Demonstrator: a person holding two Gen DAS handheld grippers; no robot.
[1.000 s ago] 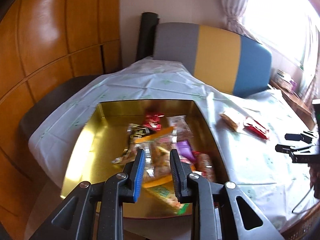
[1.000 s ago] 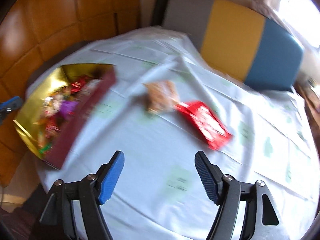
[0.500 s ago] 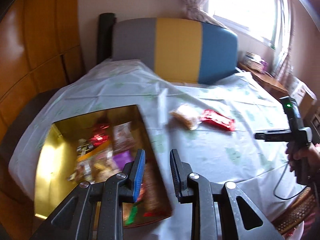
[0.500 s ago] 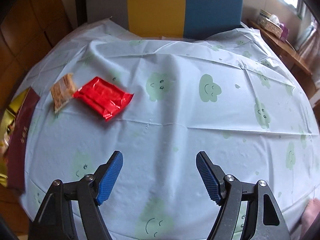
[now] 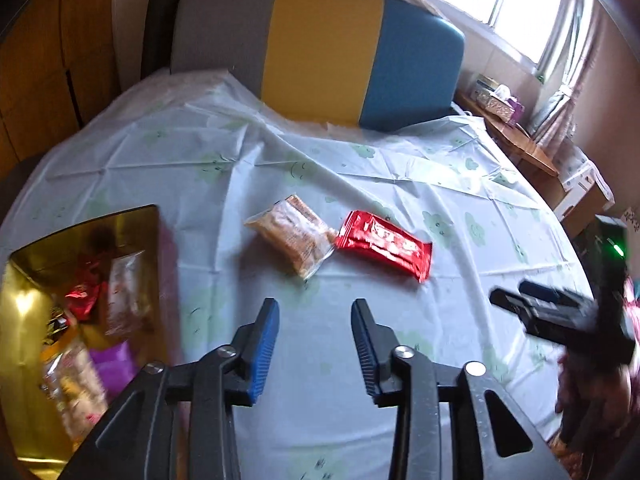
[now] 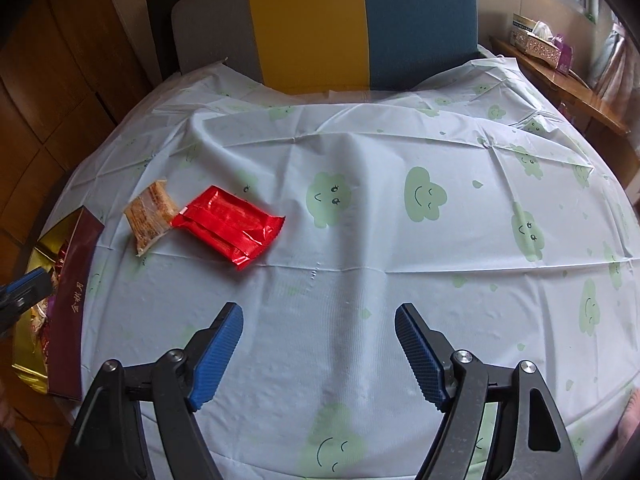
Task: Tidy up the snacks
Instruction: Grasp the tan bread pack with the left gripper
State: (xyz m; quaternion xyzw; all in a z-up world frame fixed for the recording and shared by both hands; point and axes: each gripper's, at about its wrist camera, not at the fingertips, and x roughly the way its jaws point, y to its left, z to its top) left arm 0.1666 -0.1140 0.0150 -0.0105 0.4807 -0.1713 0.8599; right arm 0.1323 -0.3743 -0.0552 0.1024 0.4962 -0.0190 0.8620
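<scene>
Along the maroon side of your gold-lined box [image 6: 74, 292] runs gold Chinese lettering, too small to read. Your round table wears a pale cloth [image 6: 360, 240] printed with green smiling clouds; a grey, yellow and blue chair back [image 5: 320, 48] stands behind. Just beside the box, a clear biscuit pack [image 5: 292, 234] touches a shiny red wrapper [image 5: 382, 244]. Your left gripper [image 5: 315, 344] has just been opening, nothing between its jaws; your right gripper [image 6: 319, 354] gapes wide, empty.
</scene>
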